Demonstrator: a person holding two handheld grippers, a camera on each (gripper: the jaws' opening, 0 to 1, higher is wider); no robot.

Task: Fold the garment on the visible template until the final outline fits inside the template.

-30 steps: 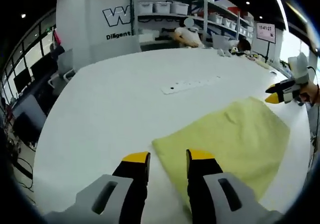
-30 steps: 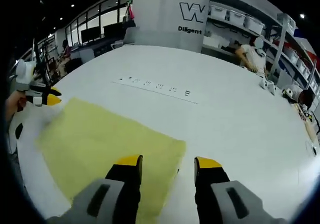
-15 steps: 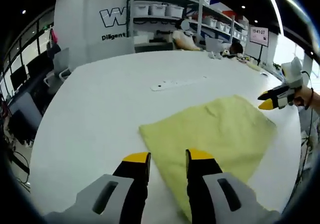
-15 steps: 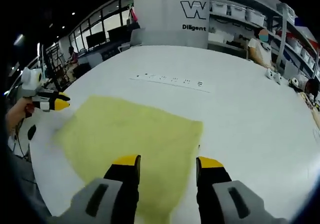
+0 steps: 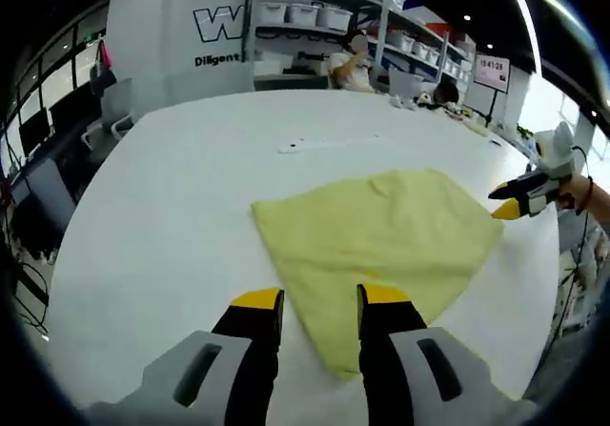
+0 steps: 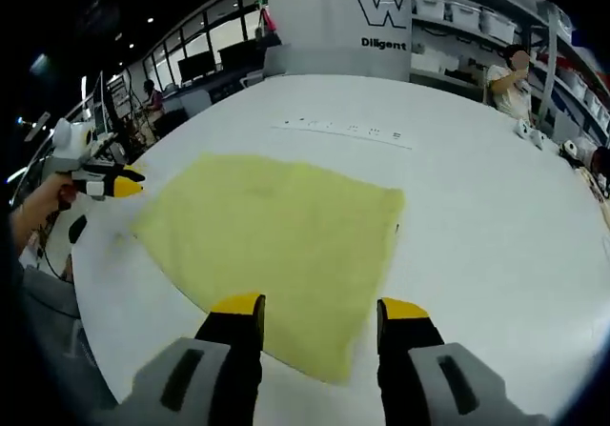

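Observation:
A pale yellow garment (image 5: 374,231) lies folded flat on the white table (image 5: 181,207). My left gripper (image 5: 320,298) hangs open just above its near corner, with nothing held between the fingers. In the left gripper view, the right gripper (image 5: 507,203) comes in from the right in a hand, beside the garment's far right corner. The right gripper view shows the same garment (image 6: 276,240) ahead of my open right gripper (image 6: 320,308), whose jaws stand over its near edge. The left gripper (image 6: 122,184) points at the garment's left corner. I see no template outline.
A thin white strip (image 5: 322,144) lies on the table beyond the garment, and it appears again in the right gripper view (image 6: 348,131). Shelving with white bins (image 5: 305,16) and people stand behind the table. The table edge (image 6: 105,302) curves close on the left.
Both views have shifted. The garment now sits more central and a little farther ahead of each pair of jaws. It lies where it was beside the strip, and both grippers stay open.

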